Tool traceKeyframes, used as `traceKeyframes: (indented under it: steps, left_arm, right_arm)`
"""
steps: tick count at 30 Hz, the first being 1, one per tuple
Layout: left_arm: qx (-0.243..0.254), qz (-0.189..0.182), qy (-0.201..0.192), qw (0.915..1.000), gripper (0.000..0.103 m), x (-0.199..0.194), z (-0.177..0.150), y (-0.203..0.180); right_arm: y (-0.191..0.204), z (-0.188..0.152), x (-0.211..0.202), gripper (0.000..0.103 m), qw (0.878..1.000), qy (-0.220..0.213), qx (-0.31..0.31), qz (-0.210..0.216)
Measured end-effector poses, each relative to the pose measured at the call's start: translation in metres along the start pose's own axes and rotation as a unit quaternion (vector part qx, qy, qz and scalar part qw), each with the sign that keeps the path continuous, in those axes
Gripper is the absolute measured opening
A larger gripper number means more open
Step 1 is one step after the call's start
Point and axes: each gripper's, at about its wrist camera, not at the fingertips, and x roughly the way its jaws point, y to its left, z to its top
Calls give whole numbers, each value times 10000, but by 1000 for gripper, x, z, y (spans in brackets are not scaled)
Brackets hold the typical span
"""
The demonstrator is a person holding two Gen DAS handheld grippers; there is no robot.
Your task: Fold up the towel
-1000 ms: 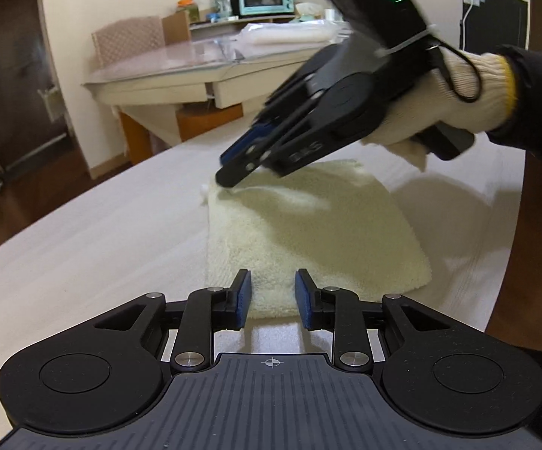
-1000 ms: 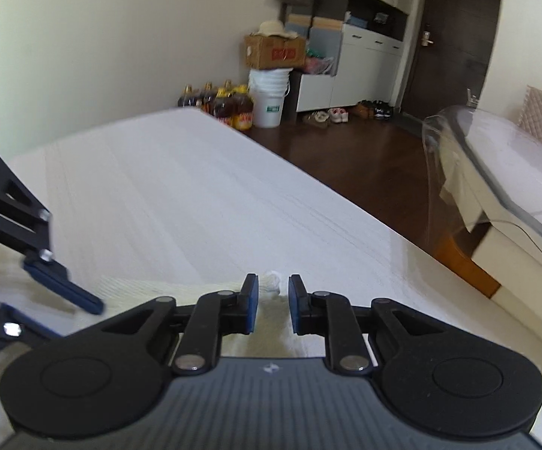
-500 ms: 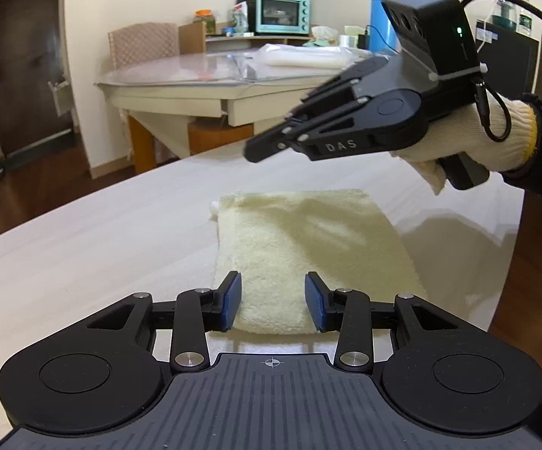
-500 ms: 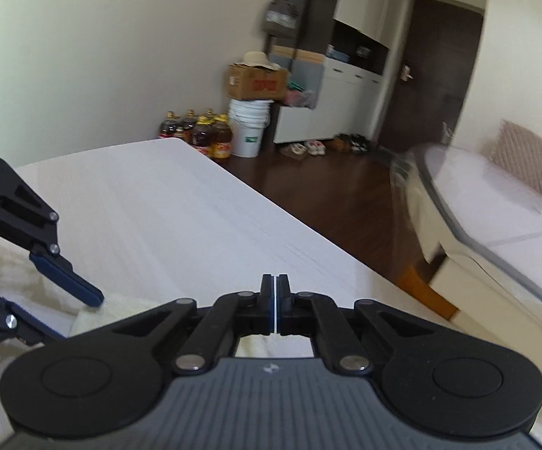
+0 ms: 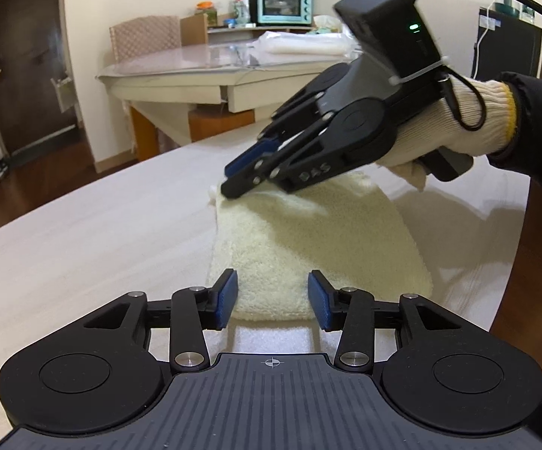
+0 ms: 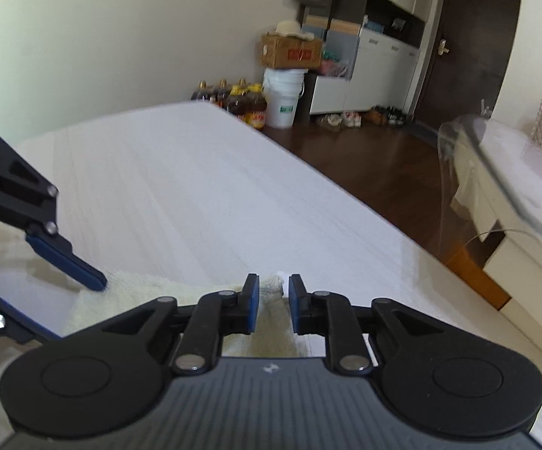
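Note:
A cream towel lies folded flat on the white table. My left gripper sits at the towel's near edge. Its jaws are opening and the edge lies between them, clear of the pads. My right gripper, in a gloved hand, points down at the towel's far left corner. In the right wrist view its jaws are opening around the small white corner tuft, with a gap on both sides. The left gripper also shows at that view's left, over the towel.
The table's edge runs along the right in the right wrist view, with dark wood floor beyond. A glass-topped table with a toaster oven stands behind. Bottles, a bucket and a box stand by the wall.
The right gripper rose off the towel's corner with its jaws shut, then came back down to the corner with its jaws parted. The left gripper's jaws have widened at the near edge.

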Motion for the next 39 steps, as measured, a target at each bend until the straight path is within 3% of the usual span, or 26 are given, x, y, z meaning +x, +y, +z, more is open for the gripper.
traceKeyframes:
  steps: [2, 8, 16, 26, 36, 39]
  left_arm:
    - [-43, -7, -35, 10000, 46, -1, 0, 1]
    - [-163, 28, -263, 9995, 47, -11, 7, 4]
    - [-191, 106, -194, 9996, 47, 0, 10, 6]
    - [-492, 45, -136, 9987, 36, 6, 16, 18]
    - [55, 12, 256, 9997, 37, 30, 25, 24]
    - [-33, -24, 247, 9997, 37, 29, 25, 26]
  right_arm:
    - [4, 1, -4, 10, 9998, -62, -125, -105]
    - [1, 2, -33, 9, 9973, -557, 28, -470]
    - [-18, -11, -2, 10, 9984, -28, 342, -440]
    - [-24, -20, -4, 10, 9964, -58, 679, -508]
    - [-32, -21, -8, 13, 9929, -3, 1042, -575]
    - [-34, -25, -26, 14, 9919, -216, 1114, -576]
